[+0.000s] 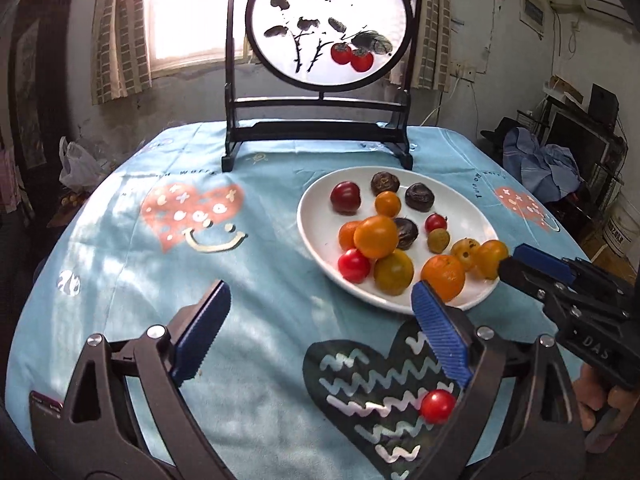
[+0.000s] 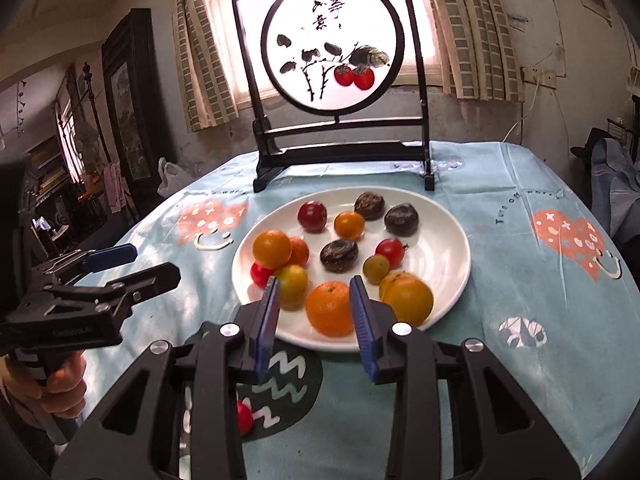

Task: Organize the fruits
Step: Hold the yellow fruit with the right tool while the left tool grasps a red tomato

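Note:
A white plate [image 1: 320,236] [image 2: 444,264] on the blue tablecloth holds several fruits: orange, red and dark brown ones. My right gripper [image 2: 316,312] is open, with its fingers on either side of an orange mandarin [image 2: 330,308] at the plate's near rim, not touching it. In the left wrist view the right gripper's blue fingertips [image 1: 532,258] sit at the plate's right edge beside the mandarin [image 1: 443,276]. My left gripper [image 1: 320,328] is open and empty over the cloth, left of the plate. One red cherry tomato [image 1: 438,406] [image 2: 244,416] lies off the plate on the dark heart print.
A black-framed round painted screen [image 1: 328,28] [image 2: 334,44] stands upright behind the plate. The table edge curves away on the left and right. A hand [image 2: 60,384] holds the left gripper's handle at the lower left.

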Available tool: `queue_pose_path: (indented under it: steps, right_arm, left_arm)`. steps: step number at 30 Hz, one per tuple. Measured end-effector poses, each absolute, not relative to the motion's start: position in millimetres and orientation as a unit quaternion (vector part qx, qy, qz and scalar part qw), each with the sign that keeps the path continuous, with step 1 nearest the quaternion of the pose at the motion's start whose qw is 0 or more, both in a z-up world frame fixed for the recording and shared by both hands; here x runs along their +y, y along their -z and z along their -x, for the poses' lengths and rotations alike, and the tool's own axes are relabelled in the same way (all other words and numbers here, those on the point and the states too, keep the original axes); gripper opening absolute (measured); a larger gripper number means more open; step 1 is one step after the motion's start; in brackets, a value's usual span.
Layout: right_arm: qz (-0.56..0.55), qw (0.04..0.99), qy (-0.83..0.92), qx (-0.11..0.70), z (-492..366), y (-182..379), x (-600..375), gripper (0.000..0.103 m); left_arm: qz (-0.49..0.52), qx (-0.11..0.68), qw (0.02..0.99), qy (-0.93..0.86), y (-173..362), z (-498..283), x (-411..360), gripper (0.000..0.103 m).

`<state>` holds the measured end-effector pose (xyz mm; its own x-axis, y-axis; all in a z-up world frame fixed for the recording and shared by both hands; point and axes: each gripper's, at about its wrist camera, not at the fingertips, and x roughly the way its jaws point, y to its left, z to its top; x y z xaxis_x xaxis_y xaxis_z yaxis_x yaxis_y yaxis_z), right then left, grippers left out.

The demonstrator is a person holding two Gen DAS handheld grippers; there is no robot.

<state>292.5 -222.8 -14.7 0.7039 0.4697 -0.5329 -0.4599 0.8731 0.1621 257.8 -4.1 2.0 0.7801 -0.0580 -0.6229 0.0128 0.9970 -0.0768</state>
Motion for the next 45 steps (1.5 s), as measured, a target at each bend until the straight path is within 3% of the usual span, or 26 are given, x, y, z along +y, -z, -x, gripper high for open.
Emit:
queue_pose_path:
  steps: [8,12,28,34,45]
  right_arm:
    - [0.066,0.802,-0.43,0.409,-235,47,-177,0.036]
    - [0.17,0.776,-0.47,0.384,-193,54,-152,0.036]
    - [0.236,0.75,-0.466,0.407,-160,75,-169,0.036]
    - [0.222,0.755,-0.462,0.409,-163,74,-171,0.035]
    - [0.138,0.786,-0.45,0.4,-190,59,-193,0.019]
  left_arm:
    - [0.047,0.359,0.932,-0.033,18,-249,21,0.095]
    - [0.036,0.358,0.932,-0.053,18,-248,25,0.097]
    - [0.034,0.382,0.922,-0.062,23,-251,26,0.097]
    - [0.022,0.383,0.921,-0.062,24,-250,22,0.097]
    - [0.012,0.391,0.919,-0.058,26,-252,18,0.097]
